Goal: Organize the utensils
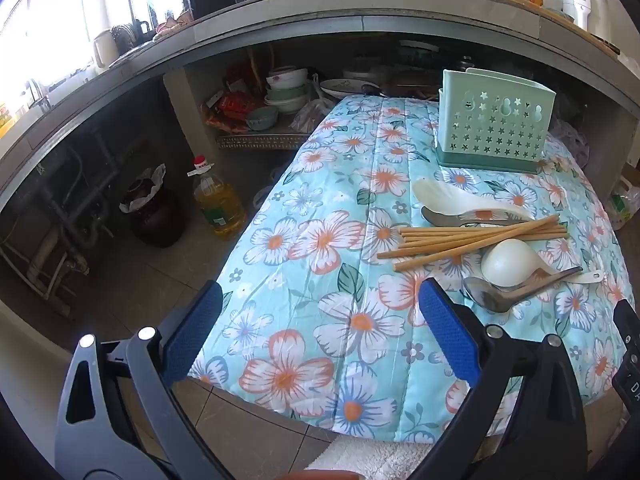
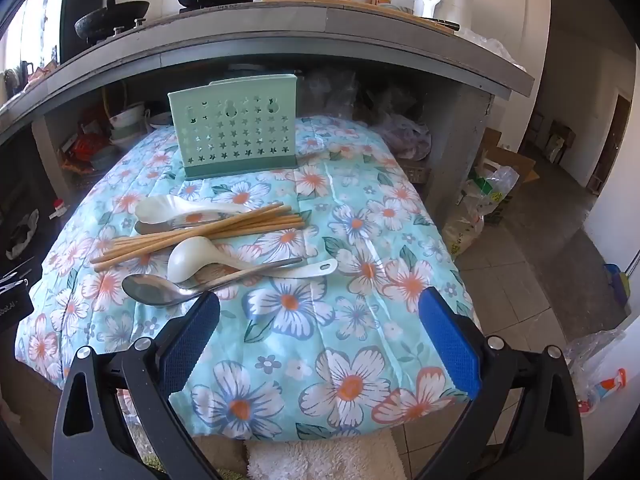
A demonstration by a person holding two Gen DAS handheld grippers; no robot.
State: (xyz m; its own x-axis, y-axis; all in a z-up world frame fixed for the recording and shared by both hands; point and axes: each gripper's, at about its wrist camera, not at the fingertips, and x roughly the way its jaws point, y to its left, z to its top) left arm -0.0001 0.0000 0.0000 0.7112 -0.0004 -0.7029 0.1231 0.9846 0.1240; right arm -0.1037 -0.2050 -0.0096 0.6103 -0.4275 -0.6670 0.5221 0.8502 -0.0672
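On the table covered with a flowered quilt, the utensils lie together in one loose heap toward the left edge, seen from the right wrist camera. The wooden chopsticks are crossed over a white spoon and a metal spoon under it; nearer the front edge lie a white ladle and another metal spoon, their handles overlapping. The green utensil holder stands upright near the far edge, apparently empty, so nothing seems sorted yet. It is placed behind the heap probably so that each piece can be lifted and dropped in from above. The left gripper and the right gripper both hover over the front edge, tilted downward, jaws fully wide and holding nothing. I judge they are held so to choose a first piece; the chopsticks on top look easiest.
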